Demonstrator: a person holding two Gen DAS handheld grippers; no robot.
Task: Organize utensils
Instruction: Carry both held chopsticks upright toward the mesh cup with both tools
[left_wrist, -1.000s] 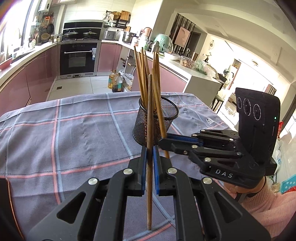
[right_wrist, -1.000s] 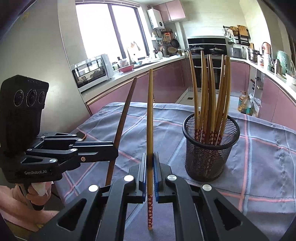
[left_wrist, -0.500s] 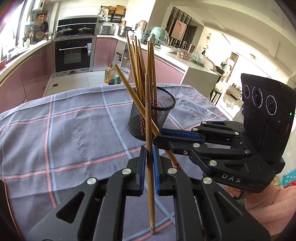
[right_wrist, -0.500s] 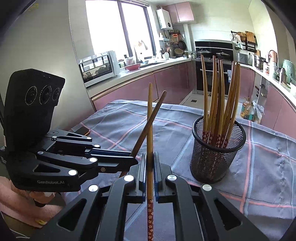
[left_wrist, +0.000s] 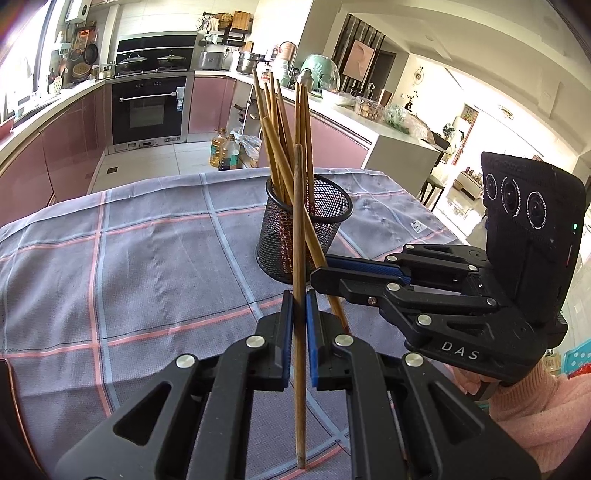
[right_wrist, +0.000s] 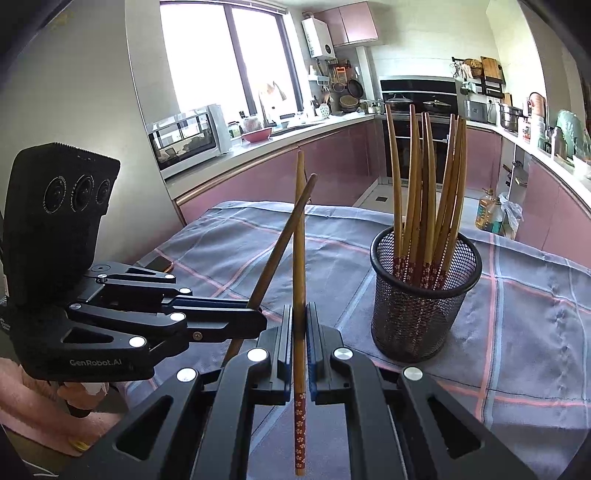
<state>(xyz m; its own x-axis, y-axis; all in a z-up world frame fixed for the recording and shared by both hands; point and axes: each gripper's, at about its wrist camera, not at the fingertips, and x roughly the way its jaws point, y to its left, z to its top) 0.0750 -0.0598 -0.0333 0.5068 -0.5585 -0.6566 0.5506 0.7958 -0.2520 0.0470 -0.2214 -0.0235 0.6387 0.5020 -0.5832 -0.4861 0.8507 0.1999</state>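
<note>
A black mesh cup holding several wooden chopsticks stands on the checked cloth. My left gripper is shut on one plain chopstick, held almost upright just in front of the cup. To its right my right gripper is shut on a second chopstick that leans up and left across the cup. In the right wrist view the right gripper pinches its chopstick above its red flowered end. The left gripper sits close on the left, and its stick slants across behind. The cup is to the right.
The table is covered by a grey cloth with pink and blue lines. A phone lies near the table's left edge. Pink sleeves hold both tools. Kitchen counters, an oven and oil bottles on the floor lie beyond the table.
My left gripper has drawn closer to the right one. The two held chopsticks, apart a second ago, now appear crossed in both views. The cup has not moved.
</note>
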